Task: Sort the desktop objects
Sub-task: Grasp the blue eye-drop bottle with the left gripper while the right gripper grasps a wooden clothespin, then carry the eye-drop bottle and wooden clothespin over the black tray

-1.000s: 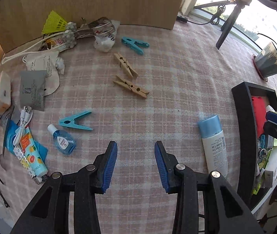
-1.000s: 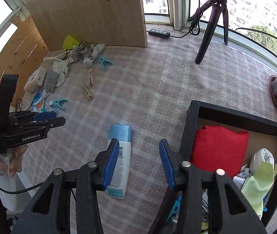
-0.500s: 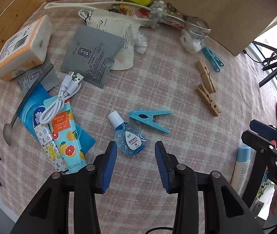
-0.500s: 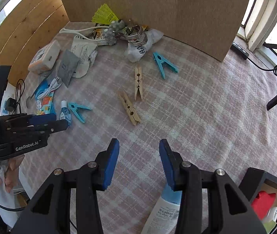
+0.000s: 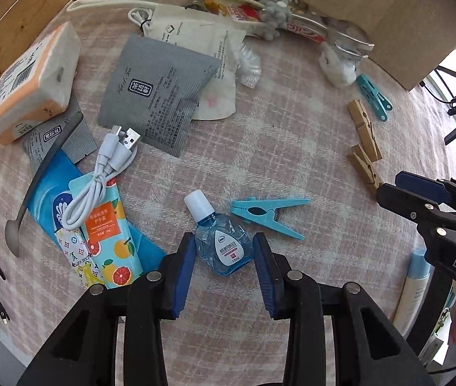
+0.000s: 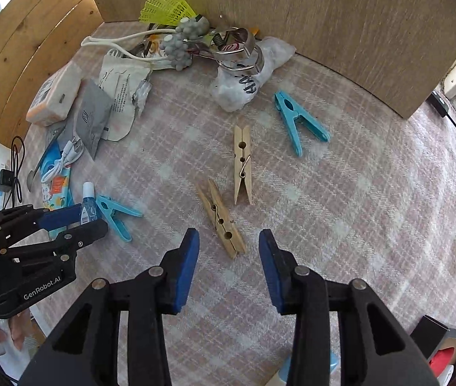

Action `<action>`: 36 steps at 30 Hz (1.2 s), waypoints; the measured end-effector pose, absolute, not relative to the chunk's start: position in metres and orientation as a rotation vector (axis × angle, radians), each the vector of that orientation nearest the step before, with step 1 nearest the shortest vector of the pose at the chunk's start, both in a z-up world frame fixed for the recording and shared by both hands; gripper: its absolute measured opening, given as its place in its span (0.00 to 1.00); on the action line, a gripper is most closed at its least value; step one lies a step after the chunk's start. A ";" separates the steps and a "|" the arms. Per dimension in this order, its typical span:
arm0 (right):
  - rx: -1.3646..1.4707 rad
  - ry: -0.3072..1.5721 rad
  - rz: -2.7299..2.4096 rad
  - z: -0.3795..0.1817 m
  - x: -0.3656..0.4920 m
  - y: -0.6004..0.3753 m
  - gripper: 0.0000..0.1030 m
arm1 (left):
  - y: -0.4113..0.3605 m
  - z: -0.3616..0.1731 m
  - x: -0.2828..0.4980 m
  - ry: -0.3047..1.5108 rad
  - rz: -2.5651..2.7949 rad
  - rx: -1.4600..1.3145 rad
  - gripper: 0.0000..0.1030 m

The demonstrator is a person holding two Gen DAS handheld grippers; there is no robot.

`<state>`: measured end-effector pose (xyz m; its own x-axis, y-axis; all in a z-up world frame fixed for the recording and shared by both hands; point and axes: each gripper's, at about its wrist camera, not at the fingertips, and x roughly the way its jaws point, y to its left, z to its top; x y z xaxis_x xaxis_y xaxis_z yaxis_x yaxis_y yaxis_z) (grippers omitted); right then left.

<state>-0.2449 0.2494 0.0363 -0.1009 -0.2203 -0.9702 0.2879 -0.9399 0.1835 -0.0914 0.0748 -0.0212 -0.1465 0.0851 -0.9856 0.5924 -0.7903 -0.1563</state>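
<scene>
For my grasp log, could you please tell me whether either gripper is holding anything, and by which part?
Nothing is held. The left gripper is open, its fingers flanking the small blue eye-drop bottle; the right gripper is open before a wooden clothespin.

Two wooden clothespins (image 6: pixel 242 164) (image 6: pixel 221 218) lie side by side at the centre, with two blue plastic pegs, one at two o'clock (image 6: pixel 298 125) and one at nine (image 6: pixel 115 212). One small eye-drop bottle (image 5: pixel 220 239), one white USB cable (image 5: pixel 99 180), two grey sachets (image 5: pixel 157 90) (image 5: pixel 57 138). One orange-and-white box (image 5: pixel 31 80), one yellow shuttlecock (image 6: pixel 167 8) at twelve o'clock, one spoon (image 5: pixel 40 177).
</scene>
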 end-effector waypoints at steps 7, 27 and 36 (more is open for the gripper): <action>1.850 0.097 -2.116 0.027 -0.251 0.241 0.21 | 0.074 -0.024 -0.086 0.767 -2.029 1.748 0.33; 1.779 -0.155 -2.186 0.068 -0.176 0.299 0.12 | 0.116 0.004 -0.032 0.707 -2.176 1.695 0.33; 1.715 -0.325 -2.365 0.112 -0.112 0.391 0.12 | 0.197 0.042 -0.069 0.594 -2.384 1.785 0.33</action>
<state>-0.1118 0.3906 0.1122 -0.3058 -0.2891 -0.9071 0.0337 -0.9555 0.2931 -0.0688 0.1970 0.0416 -0.3056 0.1473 -0.9407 0.3114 -0.9181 -0.2450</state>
